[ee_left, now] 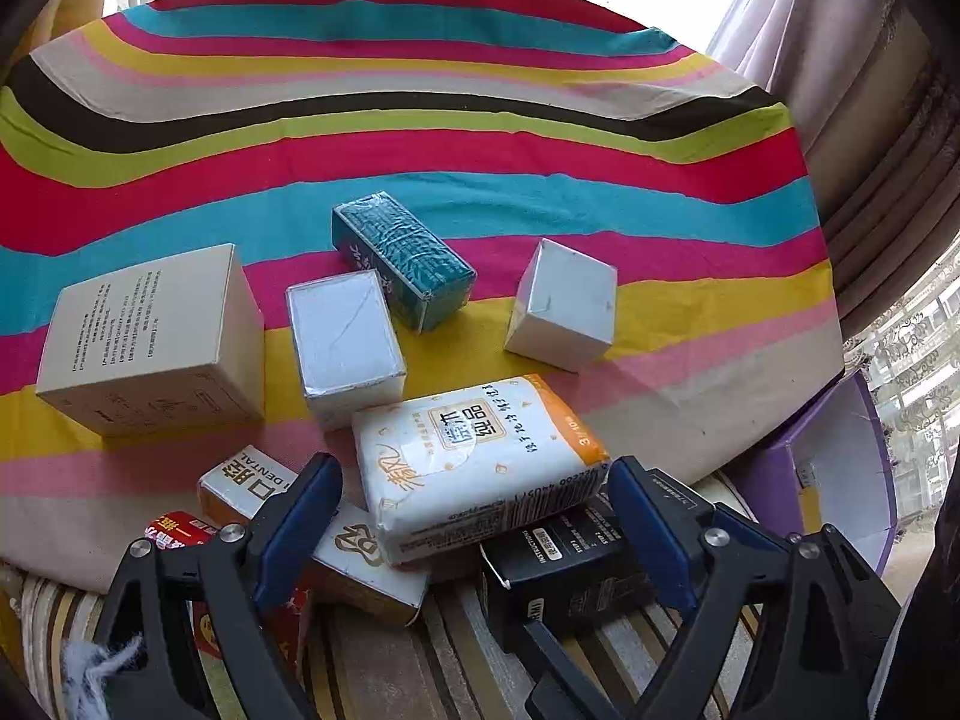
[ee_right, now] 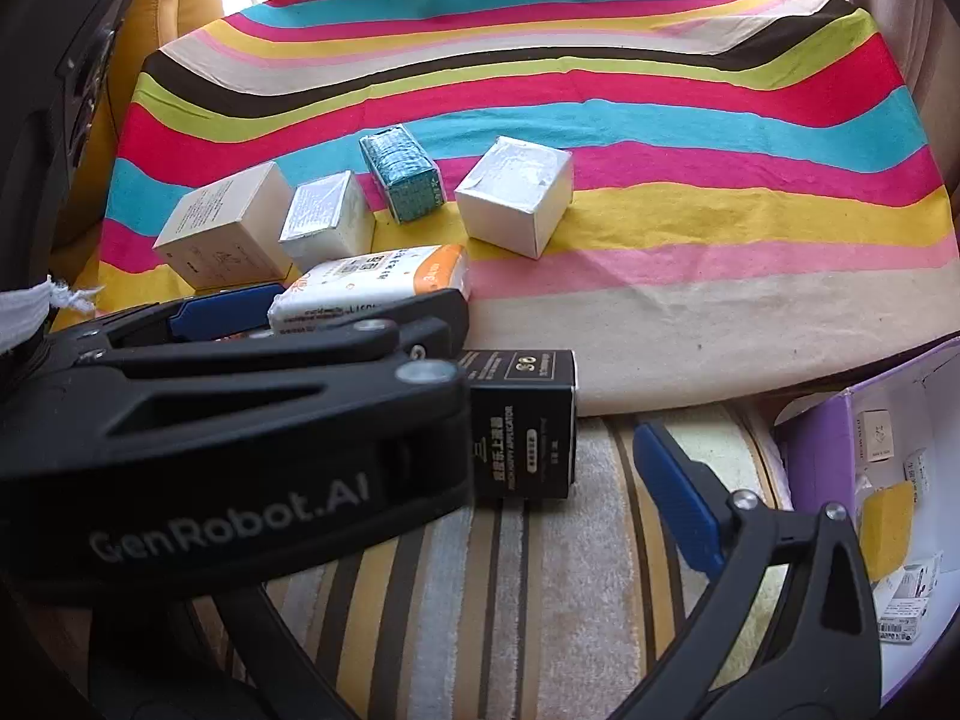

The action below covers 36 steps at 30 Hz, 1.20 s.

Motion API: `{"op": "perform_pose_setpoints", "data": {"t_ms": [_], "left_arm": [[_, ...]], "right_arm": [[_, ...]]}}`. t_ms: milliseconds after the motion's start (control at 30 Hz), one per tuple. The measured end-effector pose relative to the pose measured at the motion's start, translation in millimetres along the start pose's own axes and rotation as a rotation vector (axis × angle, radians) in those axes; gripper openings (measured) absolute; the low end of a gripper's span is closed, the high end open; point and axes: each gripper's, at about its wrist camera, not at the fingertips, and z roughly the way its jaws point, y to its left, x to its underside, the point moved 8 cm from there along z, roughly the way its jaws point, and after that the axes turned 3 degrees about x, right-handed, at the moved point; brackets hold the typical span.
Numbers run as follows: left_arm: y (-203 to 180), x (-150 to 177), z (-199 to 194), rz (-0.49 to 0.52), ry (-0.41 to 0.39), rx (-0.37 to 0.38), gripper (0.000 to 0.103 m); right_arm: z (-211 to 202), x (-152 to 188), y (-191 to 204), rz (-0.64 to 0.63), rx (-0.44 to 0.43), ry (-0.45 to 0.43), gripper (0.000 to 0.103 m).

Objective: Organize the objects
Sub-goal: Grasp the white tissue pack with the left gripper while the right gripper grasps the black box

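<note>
**Left gripper spread around the tissue pack; right gripper over the striped towel**

Your left gripper (ee_left: 474, 516) has its blue pads wide apart, one on each side of the near end of the white tissue pack (ee_left: 474, 468). Neither pad is seen pressing on the pack; whether they touch it is unclear. The pack lies tilted, its near end resting on the black box (ee_left: 558, 570) at the right and on the white dental box (ee_left: 354, 564) at the left. A red packet (ee_left: 180, 531) lies just beside the dental box, partly hidden by the left finger.

Your right gripper (ee_right: 540, 510) hangs over the striped towel (ee_right: 540, 600). Only its right blue pad (ee_right: 678, 498) shows, because the left gripper's body covers the other side, so whether it is open cannot be told. The black box stands just ahead of it, at the edge of the striped cloth (ee_right: 720, 330). To the right sits the open purple box (ee_right: 816, 450), holding small items.

Farther out on the cloth, a beige box (ee_left: 150, 342) and a silver-white box (ee_left: 345, 342) lie side by side. The teal box (ee_left: 402, 258) touches the silver-white one. A white cube box (ee_left: 564, 306) stands apart at the right.
</note>
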Motion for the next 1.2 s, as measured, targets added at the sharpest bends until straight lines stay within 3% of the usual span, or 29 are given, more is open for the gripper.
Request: {"op": "perform_pose_setpoints", "data": {"t_ms": [300, 433, 633, 733, 833, 900, 1100, 1200], "left_arm": [[1.5, -1.0, -3.9, -0.015, -0.025, 0.041, 0.08], [4.6, -2.2, -8.4, -0.047, -0.043, 0.071, 0.08], [1.3, -2.6, -12.8, -0.058, -0.071, 0.089, 0.08], [4.2, -2.8, -15.3, -0.073, -0.078, 0.097, 0.08], [7.1, -4.6, -20.6, -0.079, -0.097, 0.092, 0.08], [10.5, -5.8, -25.6, -0.073, -0.111, 0.077, 0.08], [33.1, -3.3, -43.7, -0.069, -0.166, -0.017, 0.08], [46.9, 0.2, -50.5, -0.094, -0.182, -0.025, 0.08]], "right_arm": [[-3.0, -1.8, 5.0, 0.001, -0.078, -0.029, 0.081], [-4.4, -0.9, 5.3, 0.003, -0.083, -0.037, 0.079], [-11.1, 0.4, 1.7, 0.021, -0.089, -0.061, 0.068], [-9.6, 0.9, 0.8, 0.023, -0.09, -0.051, 0.069], [-8.0, 3.2, 2.8, 0.003, -0.057, -0.032, 0.08], [-10.6, 1.7, 4.1, -0.007, -0.033, -0.04, 0.093], [-8.4, -0.4, 7.6, -0.03, 0.034, -0.023, 0.097], [-4.2, -1.0, 12.2, -0.05, 0.053, -0.007, 0.097]]}}
